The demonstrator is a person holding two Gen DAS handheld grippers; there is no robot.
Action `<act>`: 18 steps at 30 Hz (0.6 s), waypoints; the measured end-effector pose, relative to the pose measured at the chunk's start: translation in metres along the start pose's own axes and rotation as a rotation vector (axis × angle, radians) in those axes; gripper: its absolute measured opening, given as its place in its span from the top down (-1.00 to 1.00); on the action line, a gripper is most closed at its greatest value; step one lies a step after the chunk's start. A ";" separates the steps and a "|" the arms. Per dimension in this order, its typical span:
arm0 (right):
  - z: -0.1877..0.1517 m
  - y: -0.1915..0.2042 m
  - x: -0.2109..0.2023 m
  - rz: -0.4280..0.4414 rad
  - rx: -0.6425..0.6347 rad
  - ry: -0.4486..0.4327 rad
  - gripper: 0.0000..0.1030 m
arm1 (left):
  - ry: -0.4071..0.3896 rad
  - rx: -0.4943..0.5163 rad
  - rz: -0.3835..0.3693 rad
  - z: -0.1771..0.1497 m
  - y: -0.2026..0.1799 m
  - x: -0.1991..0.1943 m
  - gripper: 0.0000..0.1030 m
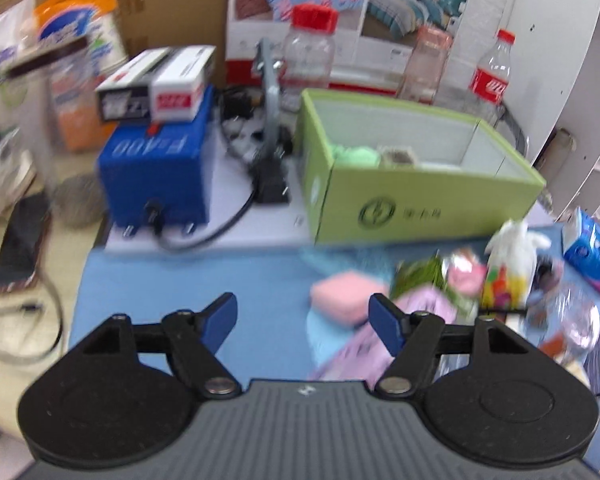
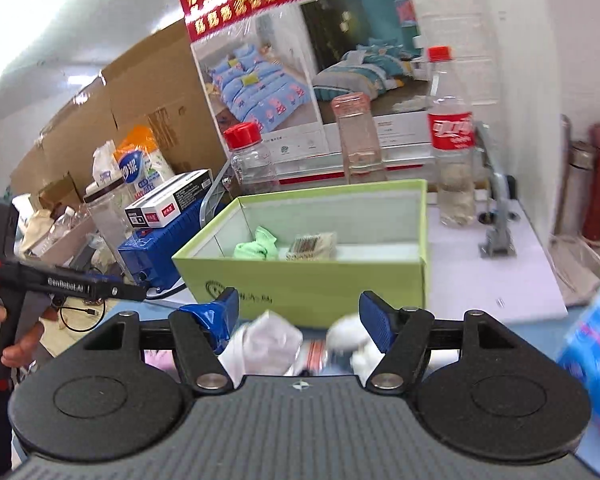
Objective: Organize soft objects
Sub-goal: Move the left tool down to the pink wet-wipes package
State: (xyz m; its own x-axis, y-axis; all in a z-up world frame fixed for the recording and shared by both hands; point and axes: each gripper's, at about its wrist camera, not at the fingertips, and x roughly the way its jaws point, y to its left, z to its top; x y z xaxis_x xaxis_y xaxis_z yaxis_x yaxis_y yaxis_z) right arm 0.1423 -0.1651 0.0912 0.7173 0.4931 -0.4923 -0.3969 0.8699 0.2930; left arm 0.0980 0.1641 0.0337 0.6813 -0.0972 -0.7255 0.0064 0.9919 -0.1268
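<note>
Both claws gape empty: left claw (image 1: 302, 322) over the pink sponge (image 1: 346, 296), right claw (image 2: 298, 318) above a white cloth (image 2: 270, 338). Green box (image 2: 300, 280) holds two items; most of the pile remains on the counter (image 1: 188, 280).

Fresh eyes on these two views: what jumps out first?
The green box sits dead centre, open, with a green cloth and a small tan pad inside. In front of it a jumble of soft things covers the blue mat, a pink sponge nearest the open left claw.
</note>
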 end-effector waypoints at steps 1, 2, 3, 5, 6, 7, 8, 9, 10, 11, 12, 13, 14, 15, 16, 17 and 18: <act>-0.011 0.001 -0.010 -0.012 0.018 -0.022 -0.03 | -0.001 0.002 0.006 -0.011 0.001 -0.007 -0.38; -0.022 0.000 -0.020 -0.023 0.040 -0.041 -0.03 | -0.004 0.005 0.005 -0.019 0.001 -0.013 -0.38; -0.032 -0.001 -0.028 -0.036 0.066 -0.058 -0.03 | -0.009 0.006 -0.003 -0.028 0.001 -0.020 -0.38; -0.051 -0.005 -0.044 -0.058 0.138 -0.102 -0.04 | -0.006 0.018 -0.039 -0.034 -0.002 -0.026 -0.38; -0.059 -0.009 -0.050 -0.064 0.176 -0.118 -0.04 | -0.008 0.034 -0.067 -0.034 -0.006 -0.025 -0.40; -0.066 -0.012 -0.054 -0.068 0.218 -0.133 -0.04 | -0.008 0.042 -0.082 -0.034 -0.009 -0.022 -0.41; -0.072 -0.017 -0.057 -0.069 0.264 -0.151 -0.04 | 0.005 0.049 -0.081 -0.032 -0.011 -0.018 -0.41; -0.076 -0.020 -0.059 -0.066 0.297 -0.162 -0.05 | 0.022 0.064 -0.073 -0.032 -0.015 -0.012 -0.41; -0.079 -0.022 -0.060 -0.062 0.326 -0.167 -0.05 | 0.035 0.072 -0.060 -0.031 -0.016 -0.006 -0.41; -0.079 -0.024 -0.060 -0.061 0.343 -0.169 -0.05 | 0.035 0.068 -0.041 -0.031 -0.015 -0.002 -0.43; -0.079 -0.024 -0.061 -0.067 0.350 -0.173 -0.05 | 0.032 0.056 -0.026 -0.032 -0.011 0.000 -0.43; -0.078 -0.022 -0.063 -0.072 0.346 -0.176 -0.05 | 0.034 0.031 -0.020 -0.032 -0.005 0.000 -0.43; -0.078 -0.021 -0.066 -0.074 0.336 -0.180 -0.05 | 0.032 -0.005 -0.001 -0.032 0.004 0.000 -0.43; -0.076 -0.019 -0.068 -0.078 0.326 -0.187 -0.05 | 0.025 -0.037 0.028 -0.032 0.014 -0.001 -0.43; -0.075 -0.018 -0.072 -0.084 0.315 -0.196 -0.06 | 0.017 -0.061 0.066 -0.033 0.023 -0.002 -0.44; -0.078 -0.017 -0.077 -0.091 0.303 -0.205 -0.06 | 0.013 -0.087 0.125 -0.033 0.034 -0.003 -0.45; -0.077 -0.017 -0.078 -0.097 0.294 -0.209 -0.06 | 0.013 -0.108 0.191 -0.034 0.043 -0.003 -0.45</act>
State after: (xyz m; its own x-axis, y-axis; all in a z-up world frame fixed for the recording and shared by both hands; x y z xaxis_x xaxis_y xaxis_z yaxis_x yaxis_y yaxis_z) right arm 0.0486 -0.2170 0.0618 0.8570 0.3686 -0.3602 -0.1620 0.8561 0.4907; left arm 0.0716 0.2040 0.0071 0.6532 0.0902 -0.7518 -0.2011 0.9779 -0.0574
